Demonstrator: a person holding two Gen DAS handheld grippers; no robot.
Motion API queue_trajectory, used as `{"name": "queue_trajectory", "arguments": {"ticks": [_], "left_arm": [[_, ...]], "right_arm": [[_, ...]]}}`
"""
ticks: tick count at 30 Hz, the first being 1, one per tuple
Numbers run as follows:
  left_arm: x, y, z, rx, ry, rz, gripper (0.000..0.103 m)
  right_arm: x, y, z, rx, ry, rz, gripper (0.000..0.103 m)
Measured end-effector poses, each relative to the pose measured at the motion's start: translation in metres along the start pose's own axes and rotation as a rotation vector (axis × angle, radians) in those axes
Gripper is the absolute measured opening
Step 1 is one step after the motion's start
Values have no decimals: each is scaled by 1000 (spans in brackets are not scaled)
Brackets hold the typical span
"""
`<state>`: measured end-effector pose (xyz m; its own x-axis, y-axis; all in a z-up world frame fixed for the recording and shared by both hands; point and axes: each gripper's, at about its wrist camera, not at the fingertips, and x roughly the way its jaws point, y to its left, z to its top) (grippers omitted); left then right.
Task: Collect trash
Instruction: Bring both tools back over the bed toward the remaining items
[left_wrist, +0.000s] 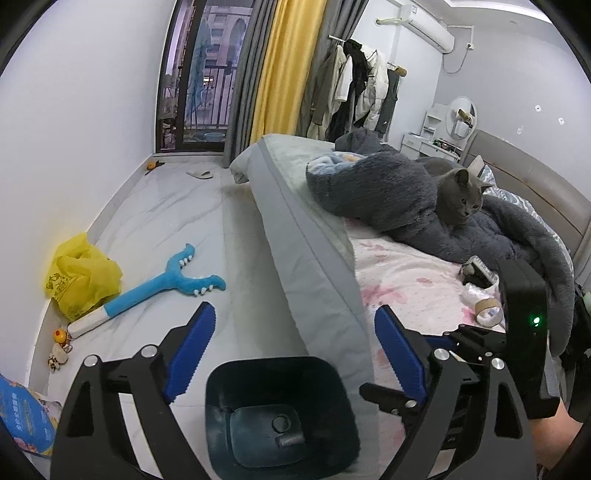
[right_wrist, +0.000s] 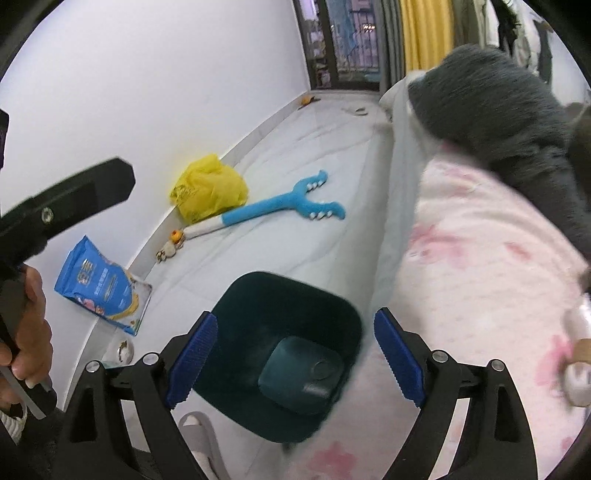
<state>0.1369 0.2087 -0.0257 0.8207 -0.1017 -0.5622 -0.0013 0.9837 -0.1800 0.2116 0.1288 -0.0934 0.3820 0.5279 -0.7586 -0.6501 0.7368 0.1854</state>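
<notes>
Pale marble-look floor (left_wrist: 155, 229) runs between a white wall and a bed (left_wrist: 399, 273) with a pink flowered sheet; a balcony door (left_wrist: 195, 74), grey and yellow curtains and a rack of hanging clothes close the far end.

Left tool (left_wrist: 295, 354): its 2 blue pads are spread wide, pinching nothing. Right tool (right_wrist: 291, 360): also spread wide and empty. Below and between the pads in both views stands a dark teal trash bin (left_wrist: 280, 417), open-topped, on the floor hard against the side of the bed, with what looks like a dark square piece lying at its bottom; neither tool touches it.

Farther out on the floor lie a blue fork-shaped plush toy (left_wrist: 166, 284), a crumpled yellow plastic bag (left_wrist: 81, 277) against the wall, a few small toys beside it and a blue printed packet (right_wrist: 99, 284). On the bed, near the right tool's body, sit a roll of tape (left_wrist: 487, 312) and crumpled clear wrapping (left_wrist: 476, 293). A grey cat (left_wrist: 458, 195) rests on a dark grey fluffy blanket (left_wrist: 376, 192) beyond them.
</notes>
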Motion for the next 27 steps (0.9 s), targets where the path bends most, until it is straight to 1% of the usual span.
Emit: {"name": "queue_trajectory", "arguments": {"ticks": [6, 13, 27], "left_arm": [[6, -23, 3, 7, -1, -25, 91], [13, -53, 4, 39, 2, -50, 92], [29, -110, 3, 91, 19, -109, 92]], "right_arm": [[-26, -28, -4, 11, -48, -44, 88], [-56, -58, -7, 37, -94, -86, 88], [-103, -122, -28, 107, -159, -168, 88]]}}
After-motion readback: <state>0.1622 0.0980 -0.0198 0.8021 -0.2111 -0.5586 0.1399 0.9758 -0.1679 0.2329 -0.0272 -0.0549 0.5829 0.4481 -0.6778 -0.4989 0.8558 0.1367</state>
